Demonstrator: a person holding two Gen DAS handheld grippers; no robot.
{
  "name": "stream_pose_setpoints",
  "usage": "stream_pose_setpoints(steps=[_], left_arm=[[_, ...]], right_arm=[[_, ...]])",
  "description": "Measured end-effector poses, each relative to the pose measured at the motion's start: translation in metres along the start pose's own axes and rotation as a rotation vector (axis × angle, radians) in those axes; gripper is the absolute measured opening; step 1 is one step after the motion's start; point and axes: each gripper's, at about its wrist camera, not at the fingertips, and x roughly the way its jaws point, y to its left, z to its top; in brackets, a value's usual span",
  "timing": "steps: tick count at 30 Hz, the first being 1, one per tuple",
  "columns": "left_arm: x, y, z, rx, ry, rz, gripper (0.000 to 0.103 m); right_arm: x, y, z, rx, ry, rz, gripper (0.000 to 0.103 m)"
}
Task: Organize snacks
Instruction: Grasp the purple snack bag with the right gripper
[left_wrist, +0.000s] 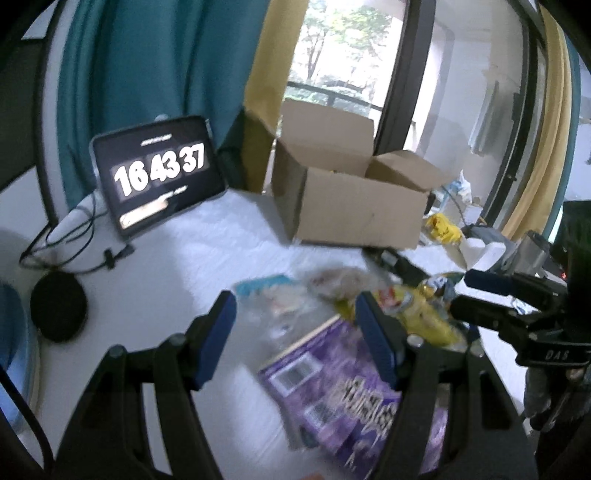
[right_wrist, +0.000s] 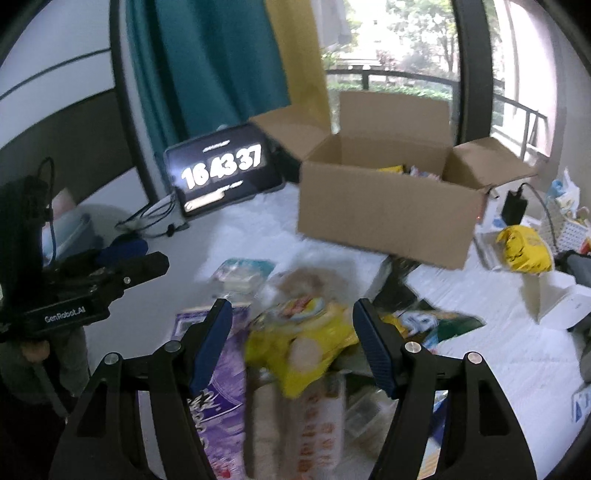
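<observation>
Both claws open over a heap of snack packets on a white cloth-covered table (left_wrist: 207, 243). Left gripper (left_wrist: 297, 334) with blue-padded fingers spread, nothing pinched; below and between them a clear, blurred packet, and under the right finger a large purple printed snack bag (left_wrist: 332, 398) lying flat. Right gripper (right_wrist: 291, 341) likewise spread and empty-handed, hanging above a crumpled yellow snack bag (right_wrist: 314, 332) atop the pile, with an orange-patterned pale packet (right_wrist: 317, 424) beneath it and the purple bag off to the left. Pale blue and white packet (left_wrist: 266, 286) at the far edge of the heap. Beyond the pile, an open brown cardboard box (right_wrist: 384, 214), flaps up, a few packets already visible inside, yellow among them. Second yellow bag (right_wrist: 524, 249) lying apart, right of the box near a white basket. Black tablet showing large white clock digits (left_wrist: 159, 177) propped to the left of the box, black cables and a round black disc (left_wrist: 59, 306) nearby. Teal and mustard curtains and a window with a balcony rail behind. Much of the heap smeared by motion blur.
</observation>
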Motion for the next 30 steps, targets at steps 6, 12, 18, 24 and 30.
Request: stream_pose_setpoints(steps=[6, 12, 18, 24, 30], left_arm=[[-0.013, 0.021, -0.021, -0.025, 0.015, 0.041, 0.069], [-0.021, 0.037, -0.038, -0.054, 0.02, 0.064, 0.075], [-0.022, 0.049, -0.045, -0.091, 0.025, 0.07, 0.077], [-0.025, 0.052, -0.048, -0.088, 0.031, 0.086, 0.077], [-0.02, 0.05, -0.052, -0.084, 0.052, 0.101, 0.077]], right_arm=[[0.01, 0.027, -0.015, -0.029, 0.05, 0.039, 0.071], [0.028, 0.046, -0.029, -0.027, 0.118, 0.082, 0.076], [0.047, 0.061, -0.041, -0.068, 0.201, 0.098, 0.08], [0.071, 0.077, -0.057, -0.12, 0.286, 0.102, 0.08], [0.073, 0.078, -0.061, -0.134, 0.305, 0.115, 0.071]])
